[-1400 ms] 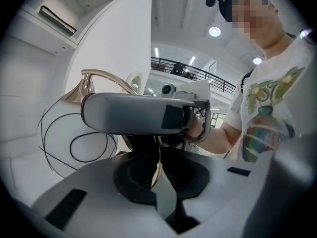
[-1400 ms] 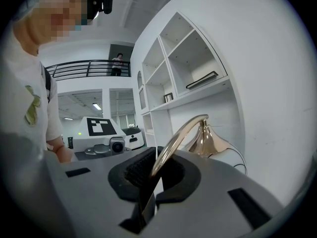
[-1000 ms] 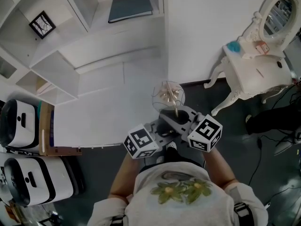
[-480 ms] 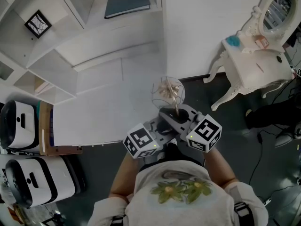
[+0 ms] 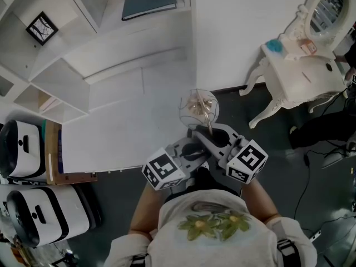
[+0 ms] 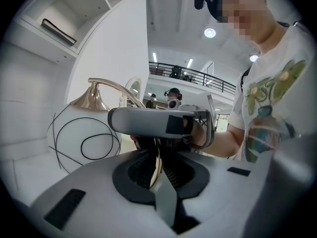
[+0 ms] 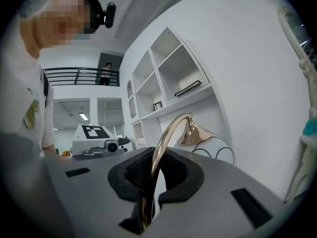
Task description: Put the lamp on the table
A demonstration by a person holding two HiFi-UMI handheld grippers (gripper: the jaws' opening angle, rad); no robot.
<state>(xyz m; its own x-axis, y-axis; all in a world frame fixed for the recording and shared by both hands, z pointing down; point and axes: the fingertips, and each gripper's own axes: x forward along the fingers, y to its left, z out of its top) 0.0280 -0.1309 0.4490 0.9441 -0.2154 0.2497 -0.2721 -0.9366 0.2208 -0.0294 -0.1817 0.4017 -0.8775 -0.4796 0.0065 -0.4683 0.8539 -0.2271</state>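
Both grippers are on the lamp (image 5: 198,107) here. It's up in the air right in front of the person, over the dark floor (image 5: 267,166) and next to the edge of the white shelves (image 5: 67,65). The left gripper (image 5: 194,145) has its jaws squeezed shut on the thin gold stem (image 6: 157,165). In the left gripper view the stem runs straight down between the black pads, with the round white shade (image 6: 81,143) and its black wire loops off to the left. The right gripper (image 5: 218,138) is clamped on the same stem. In the right gripper view the gold curve rises out of its jaws and bends over to the gold cap on top of the shade. The two grippers sit close together, nearly facing each other. The table (image 5: 300,82) is the little white one with curvy legs and an oval mirror (image 5: 328,10), off to the right and well apart from the lamp. There's something teal (image 5: 273,48) on its near corner. A blue book (image 5: 149,0) lies flat on a high shelf.
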